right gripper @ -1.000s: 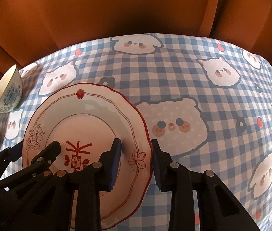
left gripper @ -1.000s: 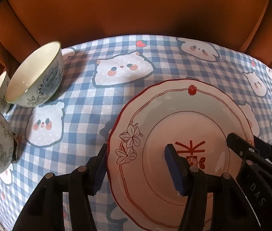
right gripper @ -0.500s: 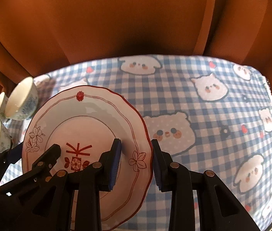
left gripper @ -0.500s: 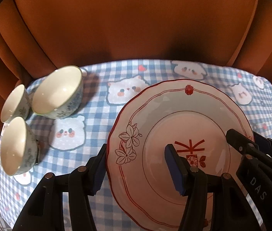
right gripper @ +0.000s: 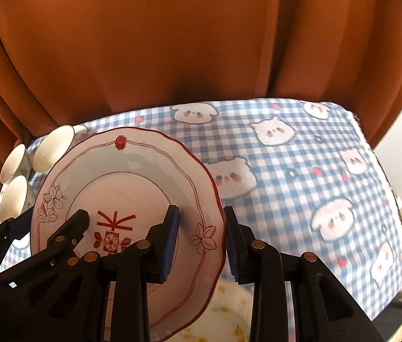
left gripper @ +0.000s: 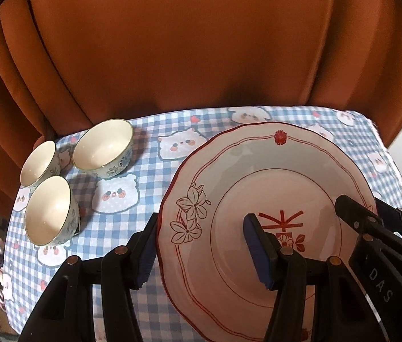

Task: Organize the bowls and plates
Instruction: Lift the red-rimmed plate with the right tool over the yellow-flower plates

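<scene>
Both grippers, left (left gripper: 205, 249) and right (right gripper: 201, 242), still clamp opposite rims of the plate (left gripper: 272, 188), now lifted higher off the tablecloth (right gripper: 300, 171); three bowls (left gripper: 102, 148) sit left of it

A white plate (left gripper: 257, 176) carries red flowers and rim lines above a blue-and-white checked tablecloth (right gripper: 300, 171) before orange curtains (left gripper: 186, 42).

Warm, fairly dim light is falling from the right — bowls (left gripper: 102, 148) are casting soft shadows left, fisheye is bending the edges, corners are going black.
</scene>
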`<state>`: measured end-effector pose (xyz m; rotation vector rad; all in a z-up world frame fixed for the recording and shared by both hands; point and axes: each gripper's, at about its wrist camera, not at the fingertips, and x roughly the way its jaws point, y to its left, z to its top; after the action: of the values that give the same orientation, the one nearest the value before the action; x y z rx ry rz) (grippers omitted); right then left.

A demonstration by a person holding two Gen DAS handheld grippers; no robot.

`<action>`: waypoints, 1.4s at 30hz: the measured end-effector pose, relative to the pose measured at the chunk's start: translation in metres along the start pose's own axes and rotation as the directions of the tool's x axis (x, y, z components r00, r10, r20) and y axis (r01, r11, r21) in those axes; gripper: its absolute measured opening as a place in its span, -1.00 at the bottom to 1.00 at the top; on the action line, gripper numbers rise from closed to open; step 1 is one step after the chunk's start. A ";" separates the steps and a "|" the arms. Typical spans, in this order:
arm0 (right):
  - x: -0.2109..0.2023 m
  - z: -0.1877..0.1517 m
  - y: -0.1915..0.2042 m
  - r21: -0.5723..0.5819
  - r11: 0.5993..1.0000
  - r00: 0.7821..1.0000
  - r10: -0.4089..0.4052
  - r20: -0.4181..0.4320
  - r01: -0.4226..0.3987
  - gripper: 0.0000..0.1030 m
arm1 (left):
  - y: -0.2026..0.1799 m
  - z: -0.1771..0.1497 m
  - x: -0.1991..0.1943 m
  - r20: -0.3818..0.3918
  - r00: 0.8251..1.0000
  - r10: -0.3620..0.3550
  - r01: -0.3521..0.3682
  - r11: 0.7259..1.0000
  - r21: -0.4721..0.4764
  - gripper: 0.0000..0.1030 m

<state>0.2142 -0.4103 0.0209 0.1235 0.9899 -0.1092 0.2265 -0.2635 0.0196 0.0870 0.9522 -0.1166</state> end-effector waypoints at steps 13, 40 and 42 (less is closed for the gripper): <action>-0.042 -0.058 -0.013 0.043 0.997 0.998 -0.063 -0.019 0.064 -0.34 | -0.017 -0.055 -0.028 -0.031 0.997 -0.067 0.068 0.997 0.031 0.15; -0.006 -0.120 -0.076 -0.067 0.998 0.986 0.009 -0.167 -0.020 -0.34 | -0.080 -0.130 0.004 -0.148 0.989 0.013 -0.025 0.997 -0.076 0.16; 0.000 -0.121 -0.079 -0.071 0.997 0.983 0.016 -0.181 -0.029 -0.34 | -0.082 -0.133 0.006 -0.157 0.987 0.021 -0.034 0.996 -0.082 0.16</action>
<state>0.1025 -0.4702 -0.0489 0.0782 1.1714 -0.0415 0.1114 -0.3282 -0.0642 0.0313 1.1103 -0.0445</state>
